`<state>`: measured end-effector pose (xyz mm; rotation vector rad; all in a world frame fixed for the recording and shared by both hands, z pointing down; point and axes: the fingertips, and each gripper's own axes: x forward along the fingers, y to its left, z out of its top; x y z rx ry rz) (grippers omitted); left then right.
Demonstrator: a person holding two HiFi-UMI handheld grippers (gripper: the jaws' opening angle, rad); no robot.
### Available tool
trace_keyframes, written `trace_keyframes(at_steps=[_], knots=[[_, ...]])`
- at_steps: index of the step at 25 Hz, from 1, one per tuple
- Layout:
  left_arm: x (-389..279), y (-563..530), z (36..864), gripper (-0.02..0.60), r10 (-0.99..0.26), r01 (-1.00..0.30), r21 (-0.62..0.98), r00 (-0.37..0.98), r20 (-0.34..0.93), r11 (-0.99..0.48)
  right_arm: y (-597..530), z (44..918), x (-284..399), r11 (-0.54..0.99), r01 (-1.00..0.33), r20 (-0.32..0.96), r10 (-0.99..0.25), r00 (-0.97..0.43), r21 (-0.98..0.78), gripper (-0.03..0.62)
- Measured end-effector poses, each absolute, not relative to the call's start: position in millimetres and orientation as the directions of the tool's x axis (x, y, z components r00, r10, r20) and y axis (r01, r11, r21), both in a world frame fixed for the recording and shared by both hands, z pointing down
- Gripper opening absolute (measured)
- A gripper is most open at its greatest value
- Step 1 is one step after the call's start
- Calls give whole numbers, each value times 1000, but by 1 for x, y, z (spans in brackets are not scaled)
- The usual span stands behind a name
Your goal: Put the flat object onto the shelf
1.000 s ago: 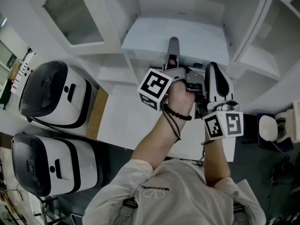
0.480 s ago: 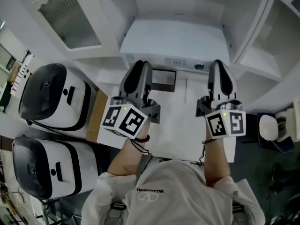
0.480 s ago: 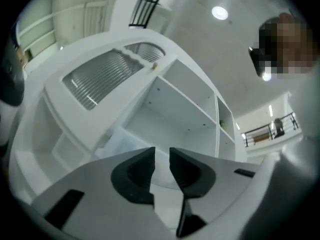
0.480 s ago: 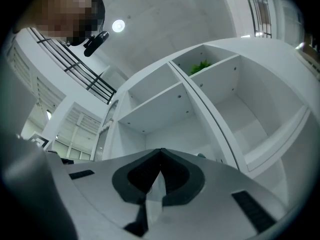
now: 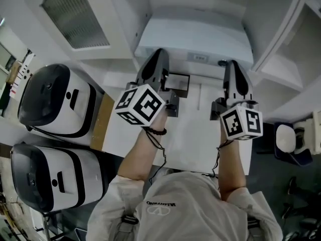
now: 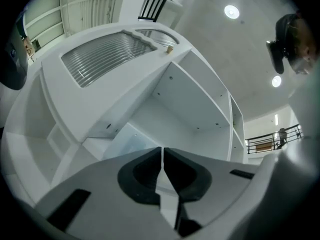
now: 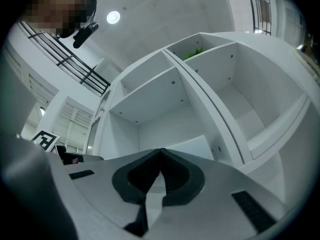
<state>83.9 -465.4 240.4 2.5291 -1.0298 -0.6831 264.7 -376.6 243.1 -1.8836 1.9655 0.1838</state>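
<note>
A dark flat rectangular object [image 5: 179, 82] lies on the white surface at the foot of the white shelf unit [image 5: 195, 34], its left part hidden behind my left gripper. That left gripper [image 5: 159, 51] is raised just to the left of it, apart from it, jaws shut with nothing between them [image 6: 162, 151]. On the right, my right gripper [image 5: 231, 64] is held up at about the same height. It is also shut and empty [image 7: 160, 154]. Both gripper views look up into bare white shelf compartments [image 7: 165, 109].
Two black-and-white appliances [image 5: 50, 102] [image 5: 47, 172] stand at the left beside a wooden strip [image 5: 103, 122]. A white cabinet door with a ribbed panel [image 5: 75, 14] is at the upper left. More shelf compartments [image 5: 283, 64] rise at the right, with a white round item [image 5: 287, 137] below them.
My left gripper pulled back from the shelf toward the person and to the left, leaving the dark flat object in plain sight on the white surface. The right gripper barely moved.
</note>
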Motion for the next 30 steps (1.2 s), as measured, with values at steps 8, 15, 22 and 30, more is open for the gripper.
trace_keyframes(at_steps=[8,15,22,30], knots=[[94,-483,242,5,-727,-562,478,616,-302,-675,-393,243,276,65,-981,-358,-934,3,-180,11],[89,-474,244,5,-721,-553,476,610,-328,-684,-382,251,281,46,-977,-354,-935,32,-210,11],[85,-407,226,5,-620,-643,101,667,-413,-759,-354,270,282,37,-971,-338,-940,46,-235,11],[67,-380,267,5,-630,-678,-12,690,-357,-735,-304,302,274,37,-984,-297,-955,17,-174,9]])
